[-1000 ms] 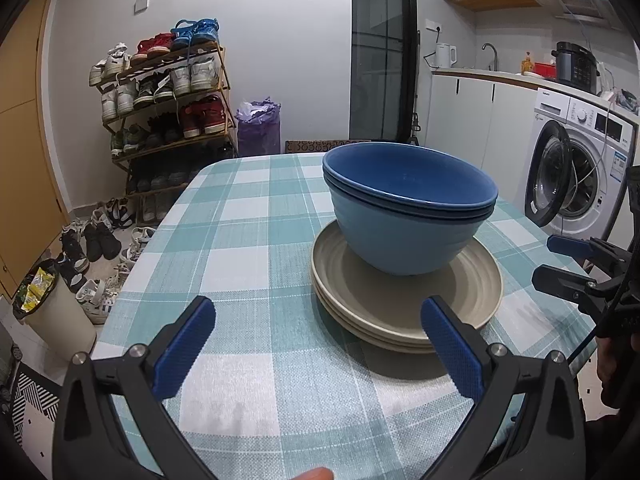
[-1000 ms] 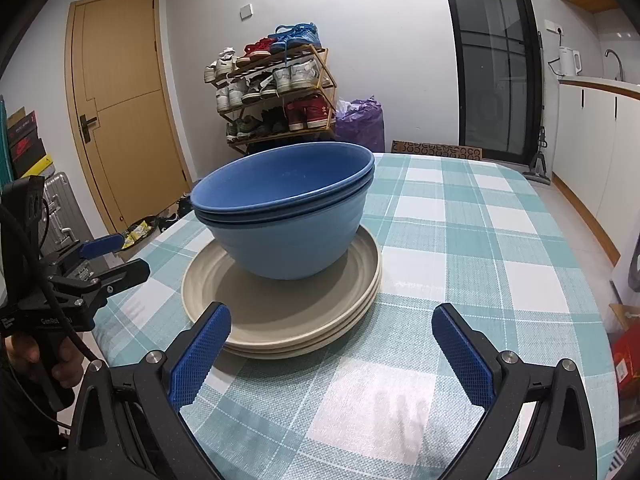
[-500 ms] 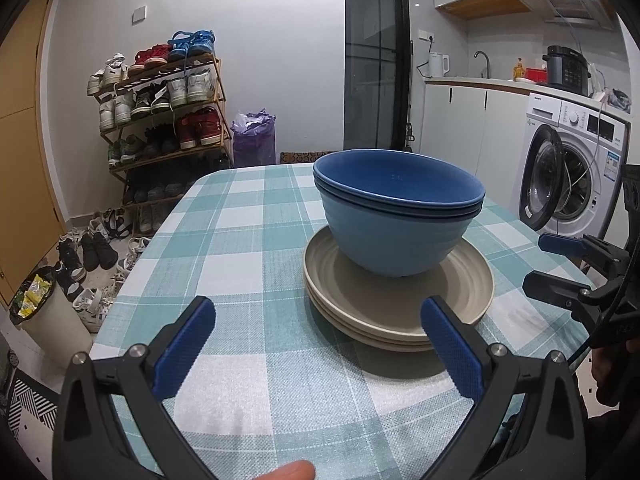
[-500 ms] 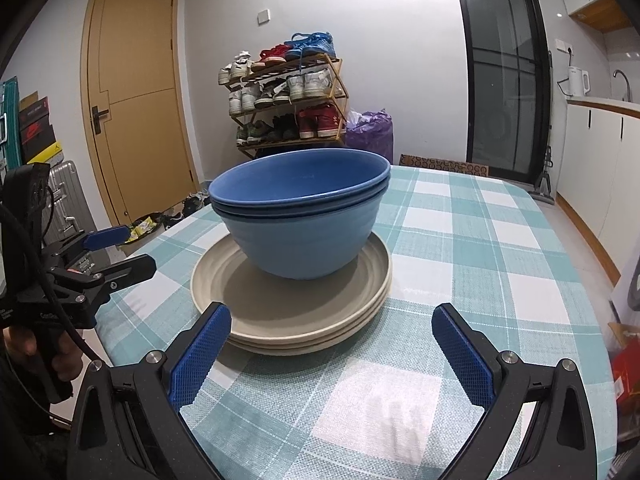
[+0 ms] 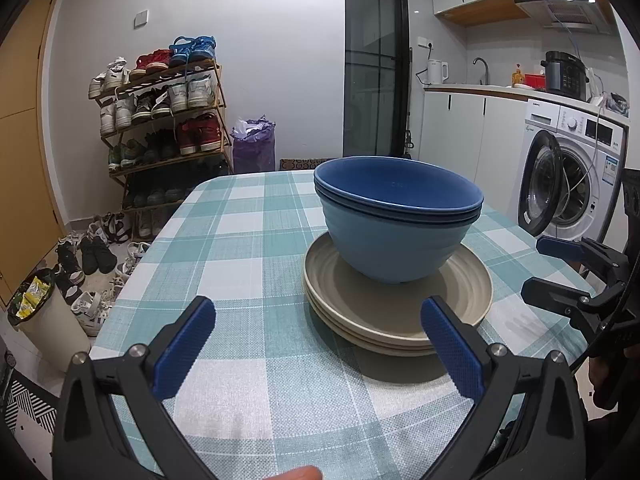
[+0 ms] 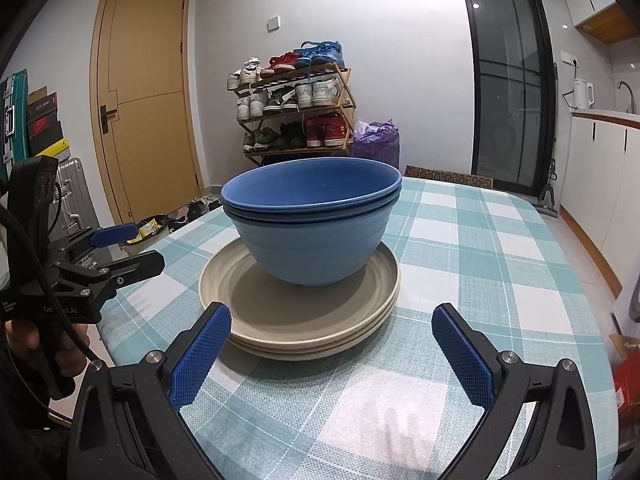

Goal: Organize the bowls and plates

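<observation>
Left wrist view: my left gripper (image 5: 318, 350) has its jaws wide apart, nothing in them, hovering over the checked table (image 5: 240, 264). Just ahead sit the blue bowls (image 5: 396, 220), nested, on top of the stacked beige plates (image 5: 396, 320). My right gripper (image 5: 560, 268) pokes in from the right, jaws apart too.

Right wrist view: right gripper (image 6: 332, 354) gaping and empty, close to the plates' (image 6: 300, 320) near rim. Bowls (image 6: 312, 224) sit centred on the plates. Left gripper (image 6: 128, 246) shows at the table's left edge, shoe rack (image 6: 294, 108) behind.
</observation>
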The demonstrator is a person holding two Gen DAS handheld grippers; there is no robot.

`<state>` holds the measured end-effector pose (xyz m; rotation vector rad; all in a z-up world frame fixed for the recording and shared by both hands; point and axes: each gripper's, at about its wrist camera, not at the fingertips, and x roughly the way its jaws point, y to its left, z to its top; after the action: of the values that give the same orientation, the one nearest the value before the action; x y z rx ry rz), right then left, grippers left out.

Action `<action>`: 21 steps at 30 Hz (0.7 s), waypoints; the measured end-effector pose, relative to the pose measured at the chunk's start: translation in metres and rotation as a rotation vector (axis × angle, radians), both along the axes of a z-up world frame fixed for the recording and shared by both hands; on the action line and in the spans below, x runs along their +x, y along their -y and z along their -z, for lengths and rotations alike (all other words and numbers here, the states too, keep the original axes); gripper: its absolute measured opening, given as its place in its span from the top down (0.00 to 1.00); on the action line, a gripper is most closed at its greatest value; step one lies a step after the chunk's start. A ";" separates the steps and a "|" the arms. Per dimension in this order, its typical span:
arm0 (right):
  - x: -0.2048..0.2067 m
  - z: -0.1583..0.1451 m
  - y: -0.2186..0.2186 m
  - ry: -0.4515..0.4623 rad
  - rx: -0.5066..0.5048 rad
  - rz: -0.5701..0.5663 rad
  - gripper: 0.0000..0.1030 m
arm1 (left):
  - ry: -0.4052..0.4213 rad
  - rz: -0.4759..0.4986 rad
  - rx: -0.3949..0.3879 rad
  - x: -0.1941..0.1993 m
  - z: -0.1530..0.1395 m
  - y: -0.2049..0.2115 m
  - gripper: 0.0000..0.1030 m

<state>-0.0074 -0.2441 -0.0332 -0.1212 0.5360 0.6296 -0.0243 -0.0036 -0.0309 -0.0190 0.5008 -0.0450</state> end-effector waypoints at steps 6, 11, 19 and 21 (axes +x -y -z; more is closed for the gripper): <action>-0.002 0.000 -0.002 0.007 -0.002 -0.006 0.01 | -0.002 -0.002 -0.001 0.001 0.000 0.000 0.00; -0.003 -0.001 -0.002 0.011 -0.003 -0.009 0.01 | -0.005 -0.001 -0.009 0.001 0.000 -0.001 0.00; -0.002 -0.002 -0.002 0.011 0.000 -0.010 0.01 | -0.005 0.000 -0.013 0.000 0.000 -0.002 0.00; -0.002 -0.002 -0.002 0.012 -0.001 -0.009 0.01 | -0.006 0.000 -0.013 0.000 0.000 -0.002 0.00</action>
<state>-0.0097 -0.2423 -0.0316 -0.1283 0.5248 0.6374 -0.0239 -0.0019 -0.0311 -0.0319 0.5062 -0.0487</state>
